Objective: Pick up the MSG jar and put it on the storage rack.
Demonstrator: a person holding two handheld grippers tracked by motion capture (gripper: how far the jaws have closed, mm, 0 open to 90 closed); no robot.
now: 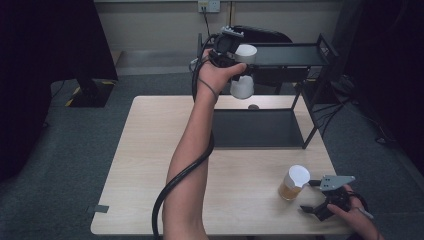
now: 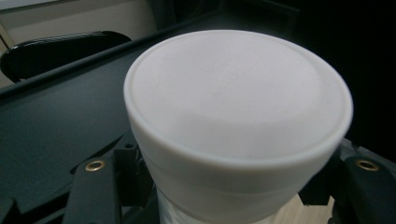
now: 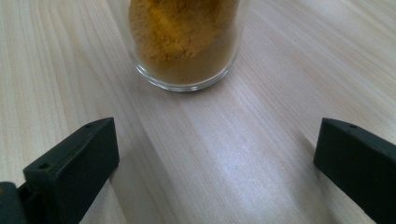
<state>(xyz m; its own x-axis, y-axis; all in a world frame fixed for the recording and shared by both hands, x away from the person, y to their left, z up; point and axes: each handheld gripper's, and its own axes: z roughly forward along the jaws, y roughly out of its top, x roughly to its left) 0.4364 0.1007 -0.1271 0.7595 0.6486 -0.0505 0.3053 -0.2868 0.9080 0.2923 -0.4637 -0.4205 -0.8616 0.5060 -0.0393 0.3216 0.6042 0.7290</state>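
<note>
While the left tool (image 1: 235, 60) is raised over the far side of the tabletop (image 1: 150, 165), it is clamped on a white container (image 1: 243, 75); the left gripper view has the white lid (image 2: 238, 93) close up, with a jaw pressed against the body on either side. The container hangs at the left end of the black shelf rack (image 1: 280, 55), its top level with the upper tray and its body in the air above the lower tray (image 1: 260, 130). Long axis roughly upright, perhaps a little tilted. The upper tray lies to the right of and beyond the container, so I judge that setting it down calls for a short carry rightward over the tray edge.

Further right, a glass jar of yellow-brown powder (image 1: 293, 183) with a white lid stands on the tabletop near the front edge. The right tool (image 1: 325, 197) rests just to its right, jaws spread wide and holding nothing. In the right gripper view the jar (image 3: 184, 42) sits straight ahead between the jaw lines, near but apart. Jar axis vertical. The right hand (image 1: 357, 217) is clearly the nearer one to this jar; the left is well apart from it.
</note>
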